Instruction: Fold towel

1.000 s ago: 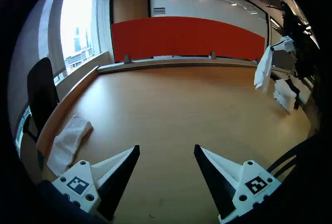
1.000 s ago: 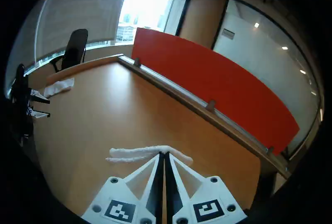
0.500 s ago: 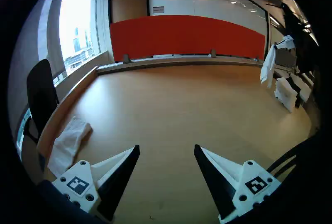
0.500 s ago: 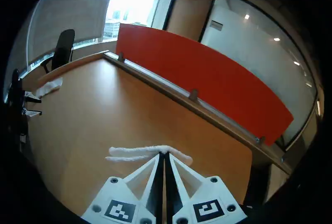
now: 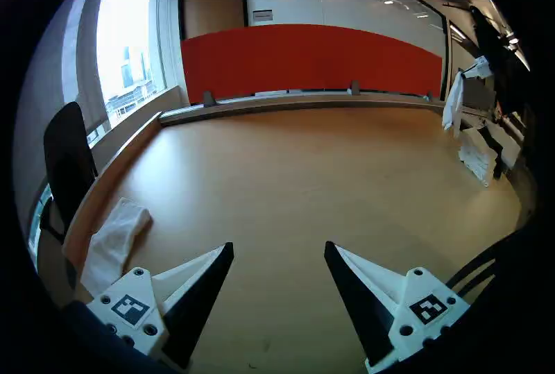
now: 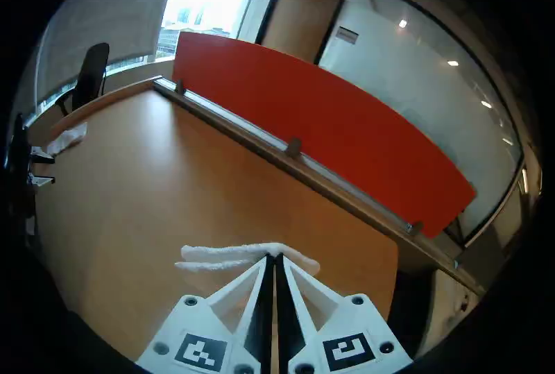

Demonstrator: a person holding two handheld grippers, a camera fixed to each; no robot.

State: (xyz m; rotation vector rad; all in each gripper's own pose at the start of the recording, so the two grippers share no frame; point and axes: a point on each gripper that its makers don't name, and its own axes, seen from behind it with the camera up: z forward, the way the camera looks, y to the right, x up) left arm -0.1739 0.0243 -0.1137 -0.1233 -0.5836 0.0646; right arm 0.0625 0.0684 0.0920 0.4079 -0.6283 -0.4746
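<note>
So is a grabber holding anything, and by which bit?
The right gripper is shut on the white towel at its top edge, and it hangs down. The left gripper is open, holding nothing.

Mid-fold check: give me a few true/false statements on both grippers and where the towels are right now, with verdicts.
1. The right gripper is shut on the held towel. True.
2. The left gripper is shut. False: its fingers stand wide apart over the bare table, gripping nothing.
3. A second towel lies at the table's edge near a black chair. True.
4. The divider behind the table is blue. False: it is red.
</note>
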